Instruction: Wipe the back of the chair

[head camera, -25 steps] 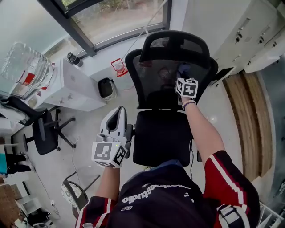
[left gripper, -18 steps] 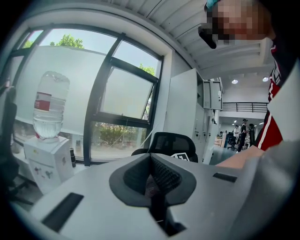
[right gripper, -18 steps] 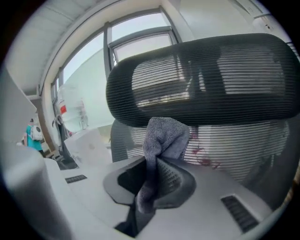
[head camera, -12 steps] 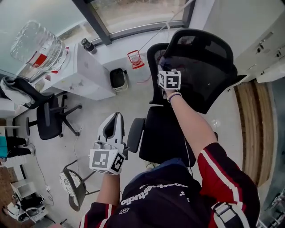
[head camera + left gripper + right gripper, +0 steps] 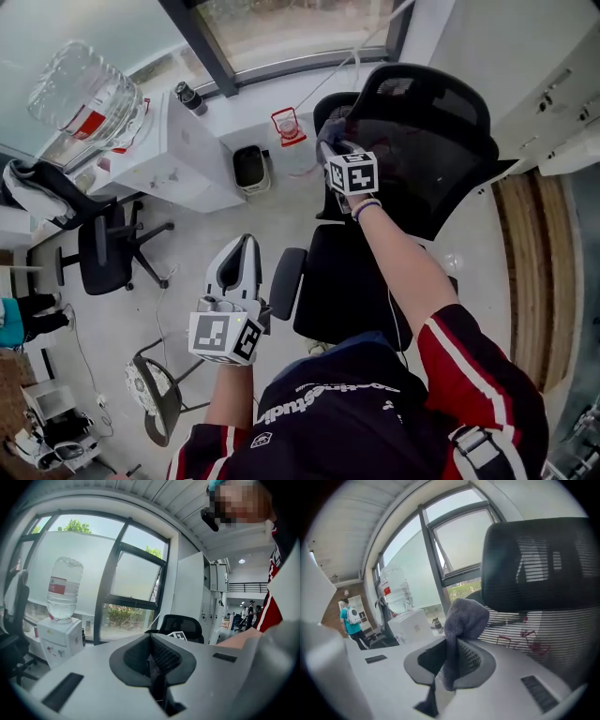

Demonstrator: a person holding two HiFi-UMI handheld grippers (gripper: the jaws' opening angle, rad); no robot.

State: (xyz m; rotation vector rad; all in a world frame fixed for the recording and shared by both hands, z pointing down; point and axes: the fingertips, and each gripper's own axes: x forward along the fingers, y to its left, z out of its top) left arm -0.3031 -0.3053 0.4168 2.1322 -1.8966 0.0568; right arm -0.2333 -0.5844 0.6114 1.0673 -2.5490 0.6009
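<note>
Pinching a grey cloth (image 5: 461, 620) between its jaws, the right gripper (image 5: 336, 142) reaches to the left edge of the black mesh chair (image 5: 431, 150), at its backrest, far and right in the scene; the cloth sits at that edge (actual contact cannot be made out); the left gripper (image 5: 241, 253) hangs nearer, left of that chair, jaws pressed together on nothing.

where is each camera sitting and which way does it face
Head view: on the person's head, facing steeply down at the chair; both arms show.
Left gripper view: on the left claw, facing the window past shut, empty jaws; a sleeve at right.
Right gripper view: on the right claw, facing the chair's mesh back, jaws shut on a grey cloth.
Shared: all show the chair and water bottle.
</note>
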